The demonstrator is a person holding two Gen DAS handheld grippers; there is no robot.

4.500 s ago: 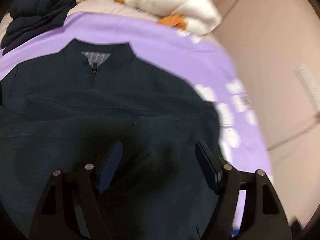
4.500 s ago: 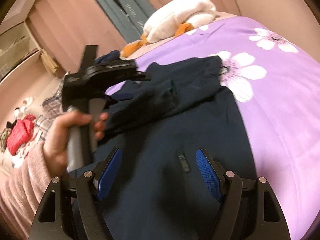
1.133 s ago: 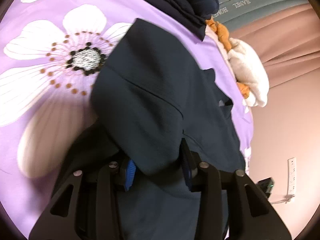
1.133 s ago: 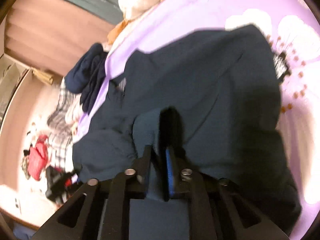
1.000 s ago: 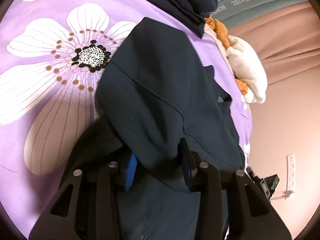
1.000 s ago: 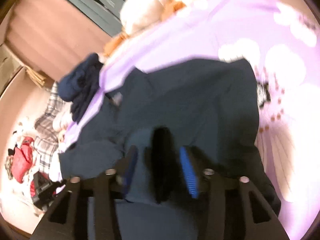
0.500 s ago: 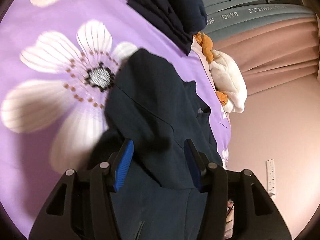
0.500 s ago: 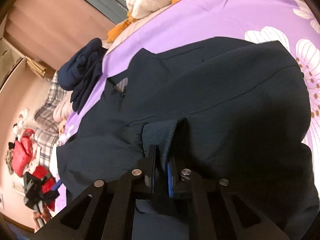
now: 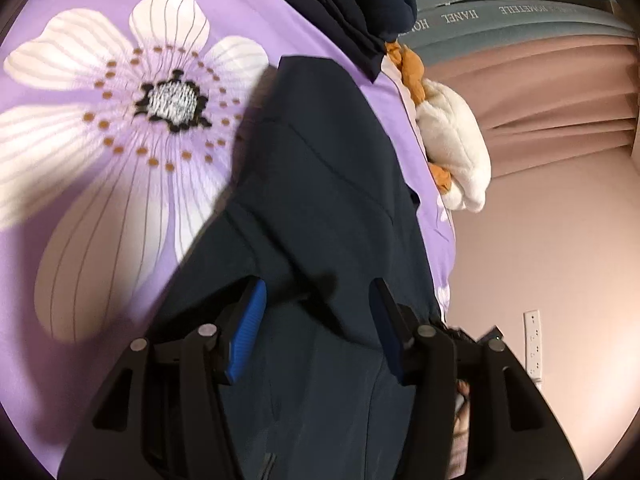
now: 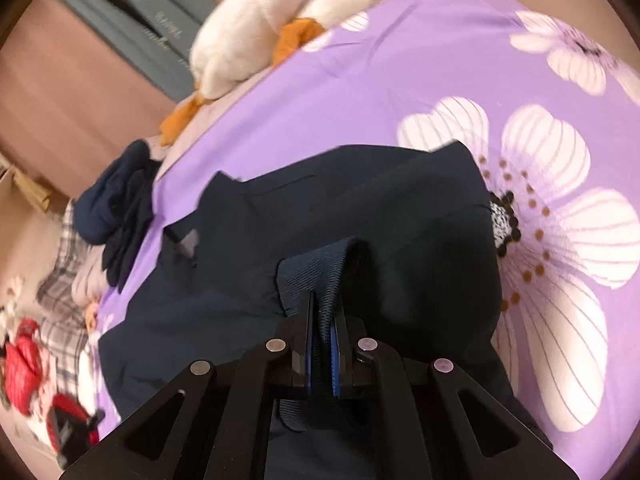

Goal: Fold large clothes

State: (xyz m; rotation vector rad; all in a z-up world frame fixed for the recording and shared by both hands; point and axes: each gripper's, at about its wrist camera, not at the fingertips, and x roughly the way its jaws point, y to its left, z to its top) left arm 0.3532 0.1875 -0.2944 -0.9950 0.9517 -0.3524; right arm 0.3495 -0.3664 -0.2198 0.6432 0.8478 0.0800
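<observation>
jacket: dark navy jacket (image 10: 304, 232), zip front, lies spread on the purple floral bedspread (image 10: 420, 72); collar end points toward the plush toy, one shoulder edge overlaps a big white flower print (image 9: 120, 128)
right gripper: right gripper (image 10: 323, 354) pinched tight on the ribbed cuff (image 10: 320, 272); cuff folds up out of the jaws, blue pads almost meeting with cloth between them
left gripper: left gripper (image 9: 316, 332) spread wide, nothing gripped; blue pads (image 9: 246, 330) hover either side of a raised fold of the jacket (image 9: 320, 216), contact with the cloth cannot be told
sleeve fold: a folded sleeve panel lies over the jacket body, diagonal seam visible in the left wrist view
other clothes: darker navy pile (image 10: 120, 208) near the bedspread edge, apart from the jacket
plush: white and orange plush toy (image 10: 272, 24) at the head of the bed, by the grey curtain (image 9: 520, 20)
floor side: plaid fabric (image 10: 60, 280) and red items (image 10: 24, 364) beyond the bed edge, blurred
wall: white socket strip (image 9: 534, 344) on the pink wall
</observation>
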